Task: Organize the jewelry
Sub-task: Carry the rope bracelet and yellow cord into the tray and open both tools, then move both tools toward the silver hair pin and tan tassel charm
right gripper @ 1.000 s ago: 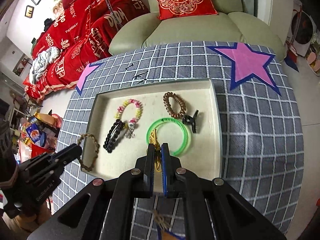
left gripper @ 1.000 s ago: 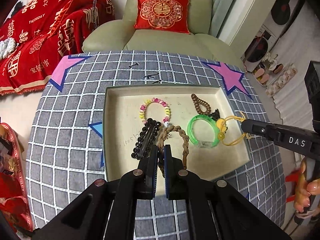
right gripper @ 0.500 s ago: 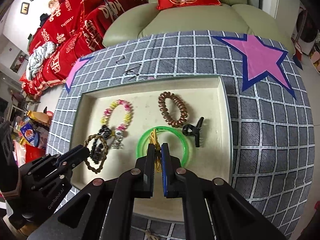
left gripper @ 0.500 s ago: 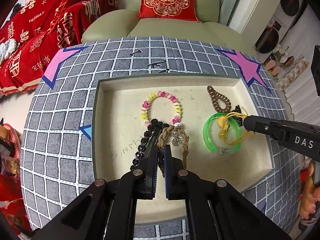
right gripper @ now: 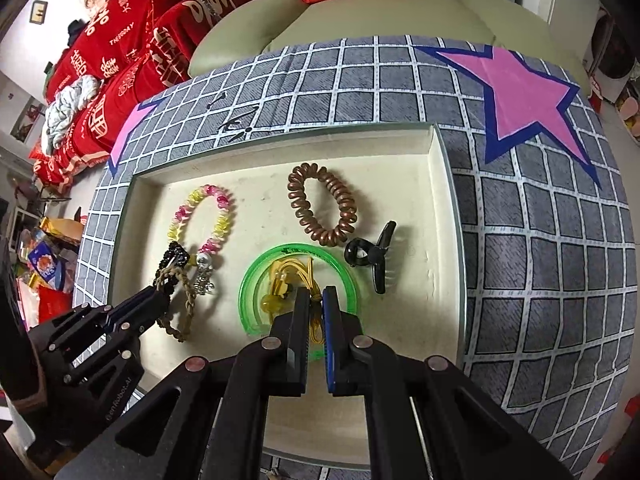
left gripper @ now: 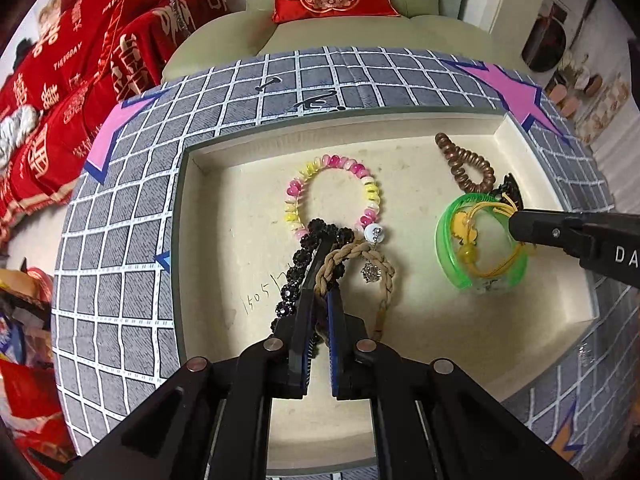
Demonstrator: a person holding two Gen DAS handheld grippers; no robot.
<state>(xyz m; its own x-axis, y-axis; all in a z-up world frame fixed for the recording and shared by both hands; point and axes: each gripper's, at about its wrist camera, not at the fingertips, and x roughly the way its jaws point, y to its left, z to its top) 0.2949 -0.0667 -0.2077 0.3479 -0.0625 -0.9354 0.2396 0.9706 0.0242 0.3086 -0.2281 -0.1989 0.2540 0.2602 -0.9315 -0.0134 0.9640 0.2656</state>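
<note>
jewelry lies in a shallow cream tray (left gripper: 188, 240) on a grey checked cloth (left gripper: 116, 240), and some of it is hard to see: the black hair clip (right gripper: 374, 258) is almost hidden behind the green bangle (left gripper: 452, 264) in the left wrist view, and the black beaded bracelet (left gripper: 298, 268) is partly covered by the left finger and by the braided cord. both grippers point steeply down into the tray. the left gripper (left gripper: 322, 280) is clamped on the braided brown cord bracelet (left gripper: 382, 268), which loops out to the right of the fingers and lies over the charm of the pink and yellow bead bracelet (left gripper: 294, 196). the right gripper (right gripper: 316, 294) is clenched on a yellow cord with amber beads (right gripper: 280, 280), and this cord hangs inside the ring of the green bangle. whether the cords already rest on the tray floor i cannot tell. the brown coil hair tie (right gripper: 322, 204) lies near the far right part of the tray, just beside the bangle. the hands that hold the grippers are cut off at the picture edges.
</note>
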